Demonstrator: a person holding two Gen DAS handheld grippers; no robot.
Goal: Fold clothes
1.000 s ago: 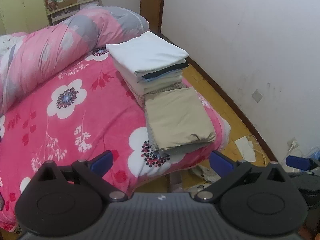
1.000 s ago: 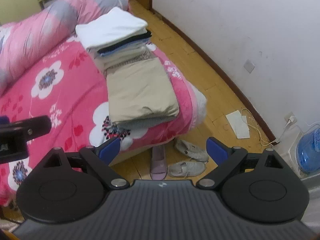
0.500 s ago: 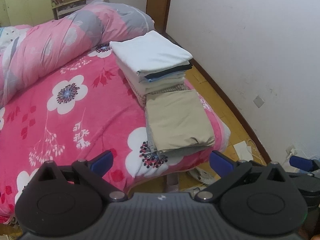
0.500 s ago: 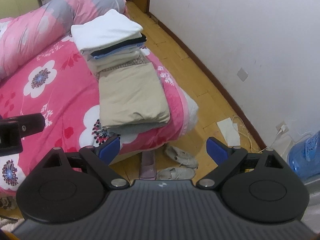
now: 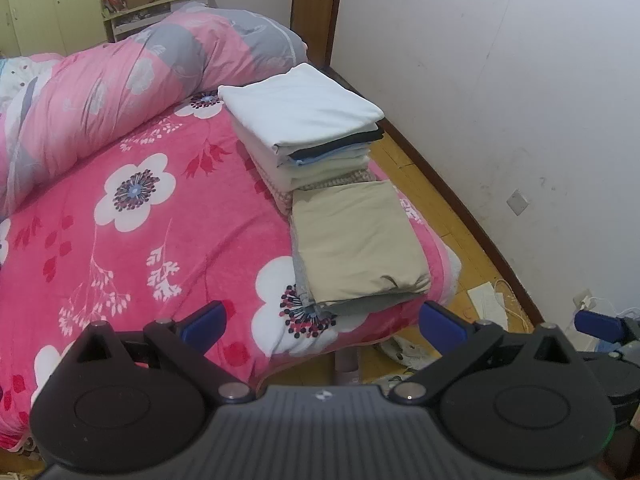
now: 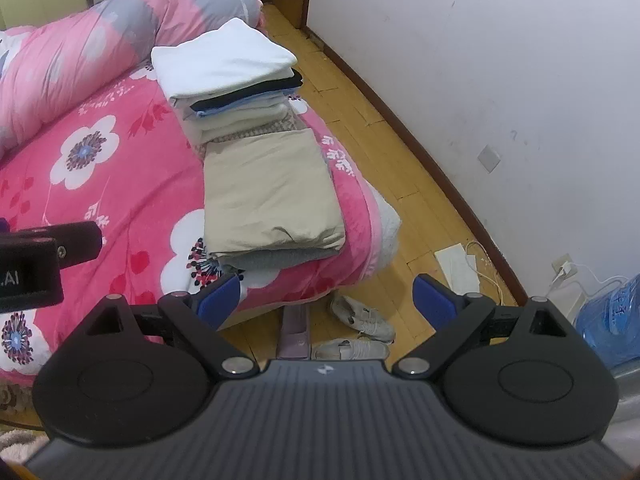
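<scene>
Beige folded garment (image 5: 358, 240) lengthwise toward wall

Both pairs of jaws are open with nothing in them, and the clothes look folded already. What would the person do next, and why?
Probably pull both grippers back and fetch another garment. The left gripper and right gripper hang open and empty short of the bed's edge, while the beige folded piece and the taller stack already lie neat on the pink blanket. No unfolded clothes are in view.
</scene>
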